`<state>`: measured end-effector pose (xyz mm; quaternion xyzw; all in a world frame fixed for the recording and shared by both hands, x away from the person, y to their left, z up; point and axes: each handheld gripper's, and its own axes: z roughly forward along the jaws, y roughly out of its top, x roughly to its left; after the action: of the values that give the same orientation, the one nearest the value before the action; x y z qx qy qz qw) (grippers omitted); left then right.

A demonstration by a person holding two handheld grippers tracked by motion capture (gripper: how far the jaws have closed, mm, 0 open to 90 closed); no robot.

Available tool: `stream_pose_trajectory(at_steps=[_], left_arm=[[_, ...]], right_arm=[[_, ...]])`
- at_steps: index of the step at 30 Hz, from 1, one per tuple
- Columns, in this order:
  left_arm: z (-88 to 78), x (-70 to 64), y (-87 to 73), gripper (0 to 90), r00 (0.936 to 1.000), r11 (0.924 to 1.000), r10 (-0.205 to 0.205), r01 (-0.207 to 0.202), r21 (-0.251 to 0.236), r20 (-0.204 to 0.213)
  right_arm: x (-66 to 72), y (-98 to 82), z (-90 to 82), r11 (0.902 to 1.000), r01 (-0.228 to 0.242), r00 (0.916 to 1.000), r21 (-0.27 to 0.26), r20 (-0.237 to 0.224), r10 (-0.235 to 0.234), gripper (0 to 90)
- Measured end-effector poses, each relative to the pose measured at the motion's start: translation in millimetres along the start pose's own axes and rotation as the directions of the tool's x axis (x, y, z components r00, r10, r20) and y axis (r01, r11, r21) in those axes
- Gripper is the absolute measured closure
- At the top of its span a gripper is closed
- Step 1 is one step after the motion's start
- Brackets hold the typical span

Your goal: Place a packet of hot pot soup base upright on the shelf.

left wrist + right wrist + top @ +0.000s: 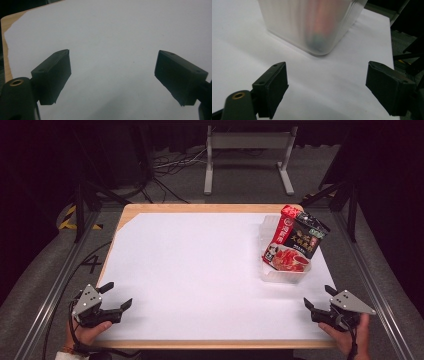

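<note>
A clear plastic bin (268, 272) stands at the right of the white-covered table (200, 265), and a red and black food packet (295, 242) leans in it, sticking out above the rim. My right gripper (318, 297) rests near the table's front right corner, open and empty, a little nearer than the bin. In the right gripper view the frosted bin (312, 25) rises just beyond the gripper (327, 82), with the packet's colours blurred through its wall. At the front left corner my left gripper (116, 295) is open over bare white surface, as its own view (112, 70) shows.
The wooden table edge (6, 50) shows at the left of the left gripper view. Metal rails (55, 285) run along both sides of the table, and a grey stand (247, 155) with cables sits on the floor behind it.
</note>
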<state>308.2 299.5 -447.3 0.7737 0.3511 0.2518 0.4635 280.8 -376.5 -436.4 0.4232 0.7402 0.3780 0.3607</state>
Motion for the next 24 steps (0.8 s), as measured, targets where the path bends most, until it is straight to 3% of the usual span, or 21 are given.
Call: stream_pose_trajectory(at_steps=[2,24], left_arm=[[0.6,0.5,-0.5,14.4,1.0000,1.0000,-0.005,0.005,0.002,-0.003],[8.8,4.2,2.1,13.6,0.9996,0.9995,-0.029,0.029,0.010,-0.005]], right_arm=[[-1.8,-0.1,-1.8,0.9997,-0.020,0.9998,-0.014,0.002,0.020,18.0],[-2.8,-3.8,-5.3,1.0000,-0.006,0.9997,-0.006,0.025,0.006,17.9]])
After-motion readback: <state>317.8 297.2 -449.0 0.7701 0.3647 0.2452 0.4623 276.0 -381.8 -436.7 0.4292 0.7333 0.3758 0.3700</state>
